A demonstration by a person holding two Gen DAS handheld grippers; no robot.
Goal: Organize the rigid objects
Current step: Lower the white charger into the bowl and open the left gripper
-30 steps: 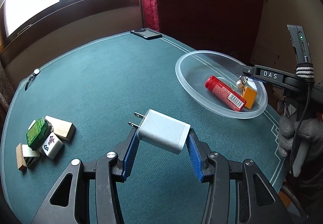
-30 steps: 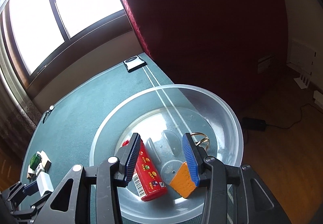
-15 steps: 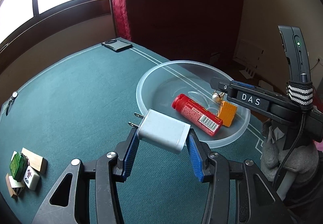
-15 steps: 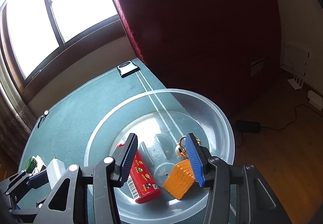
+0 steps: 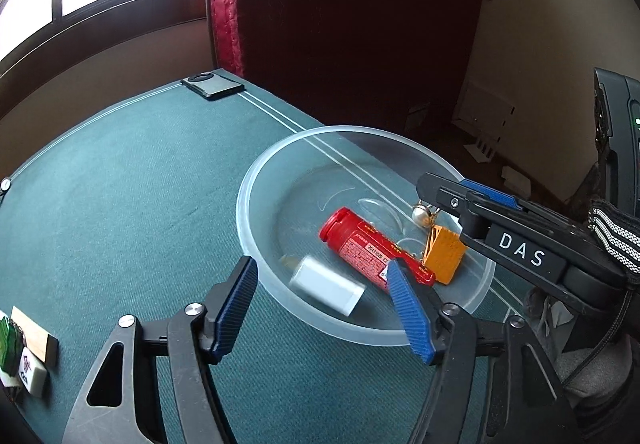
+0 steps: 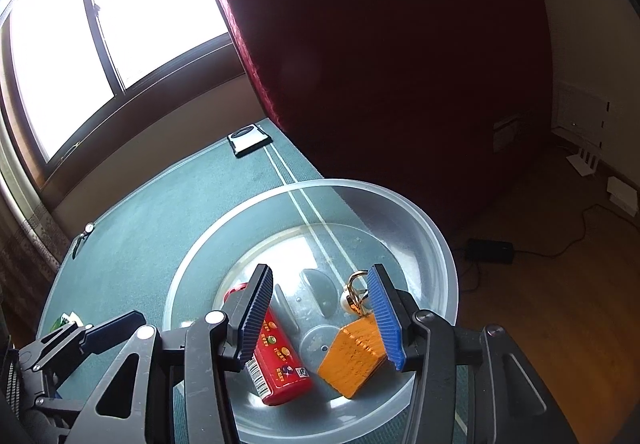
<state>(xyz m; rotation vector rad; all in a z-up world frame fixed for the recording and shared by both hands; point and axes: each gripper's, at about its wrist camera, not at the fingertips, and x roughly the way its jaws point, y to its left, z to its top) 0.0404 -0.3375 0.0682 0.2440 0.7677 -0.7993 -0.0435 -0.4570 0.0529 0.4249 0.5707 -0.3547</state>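
Green felt covers the table, set beneath a bright window and beside a dark red curtain. At the far left edge of the left wrist view, a small cluster of game tiles and a wooden block lies near the table's rim, well apart from everything else. A black phone rests at the far corner by two white lines in the felt. The left gripper hangs over the near rim of a clear plastic bowl with its blue-padded jaws spread wide and nothing between them. A white charger block, blurred, sits inside the bowl just beyond that gripper's fingers. Beside it lies a red tube with a barcode label, on its side. Farther right in the bowl are an orange block and, just behind it, a small gold bell. The right gripper, marked DAS on its side, reaches over the bowl's right rim; its jaws stand apart and grip nothing, the orange block lying just below the right-hand pad.
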